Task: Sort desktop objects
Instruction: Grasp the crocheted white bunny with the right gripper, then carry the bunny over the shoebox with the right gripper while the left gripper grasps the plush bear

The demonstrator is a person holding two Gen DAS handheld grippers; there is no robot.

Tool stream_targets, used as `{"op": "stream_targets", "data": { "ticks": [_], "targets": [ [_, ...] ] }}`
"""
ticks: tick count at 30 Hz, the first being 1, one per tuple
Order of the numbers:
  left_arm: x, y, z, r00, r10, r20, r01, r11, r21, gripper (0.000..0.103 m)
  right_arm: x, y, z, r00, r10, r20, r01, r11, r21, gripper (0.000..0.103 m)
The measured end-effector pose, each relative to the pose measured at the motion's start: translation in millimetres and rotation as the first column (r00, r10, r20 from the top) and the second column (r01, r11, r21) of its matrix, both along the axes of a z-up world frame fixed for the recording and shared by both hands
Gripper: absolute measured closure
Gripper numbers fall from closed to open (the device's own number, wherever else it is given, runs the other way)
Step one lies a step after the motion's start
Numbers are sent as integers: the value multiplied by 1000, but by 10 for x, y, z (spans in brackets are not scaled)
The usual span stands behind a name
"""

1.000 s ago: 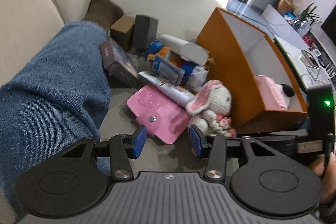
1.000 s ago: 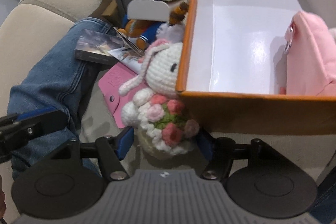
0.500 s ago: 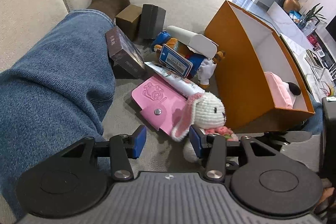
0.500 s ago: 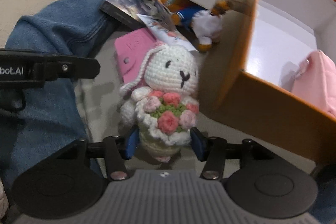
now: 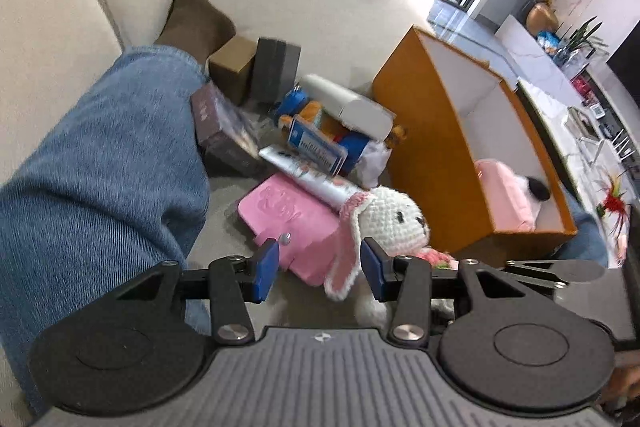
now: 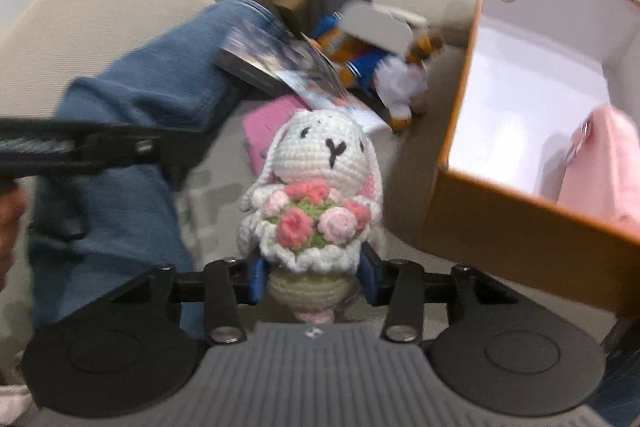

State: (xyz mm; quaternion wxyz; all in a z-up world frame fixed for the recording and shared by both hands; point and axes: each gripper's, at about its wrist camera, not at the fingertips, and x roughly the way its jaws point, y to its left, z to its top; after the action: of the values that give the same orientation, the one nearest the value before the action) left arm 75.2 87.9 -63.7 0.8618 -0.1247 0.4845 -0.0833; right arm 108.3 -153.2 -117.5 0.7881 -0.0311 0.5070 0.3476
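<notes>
meanwhile right claw grips crochet bunny; left claw agape; orange box beside; clutter behind

The left wrist view looks forward and down along the open blue-padded left gripper from low over the beige sofa seat, facing the orange cardboard box with white lining at right. The right wrist view sits very near the white crocheted rabbit holding pink flowers, facing the same clutter from the box's side. Both share the rabbit, box, flat pink snap wallet and blue-jeaned leg.
</notes>
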Motion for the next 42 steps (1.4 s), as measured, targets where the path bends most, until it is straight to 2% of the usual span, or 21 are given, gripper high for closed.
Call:
{"op": "stream_targets", "data": {
  "ticks": [4,7,12,16,22,27,32,36,40,42],
  "targets": [
    [105,26,118,1000,0,19,1,999,-32,51,-104,-62,340,994,54,93,-56,998,11,57],
    [221,26,184,999,3,33,-1,999,-52,51,-105,-181,606,988,51,148,-57,998,35,57],
    [502,-79,175,1000,-1,26,4,994,-113,51,64,-466,1010,976,-24,217,8,997,76,57],
    [804,-212,-79,998,33,-44,-42,979,-199,51,264,-666,1172,947,-108,304,99,994,46,57],
    [1123,-311,-547,976,160,-147,-193,950,-247,51,637,-791,1014,942,-163,292,160,987,34,57],
    [1273,-399,-753,955,234,-183,-277,925,-261,47,889,-841,855,948,-168,270,169,985,20,56],
    [1360,-563,-734,960,249,-127,-272,937,-218,44,1028,-916,721,949,-177,261,177,984,22,56],
    [1337,-751,-676,958,258,-129,-276,949,-151,43,1081,-959,638,953,-181,242,178,983,34,56],
    [1226,-779,-666,946,284,-154,-308,938,-159,43,1075,-1007,610,953,-188,237,182,982,46,56],
    [1224,-783,-702,937,317,-151,-337,932,-135,43,1069,-1042,602,952,-191,241,184,982,50,56]
  ]
}}
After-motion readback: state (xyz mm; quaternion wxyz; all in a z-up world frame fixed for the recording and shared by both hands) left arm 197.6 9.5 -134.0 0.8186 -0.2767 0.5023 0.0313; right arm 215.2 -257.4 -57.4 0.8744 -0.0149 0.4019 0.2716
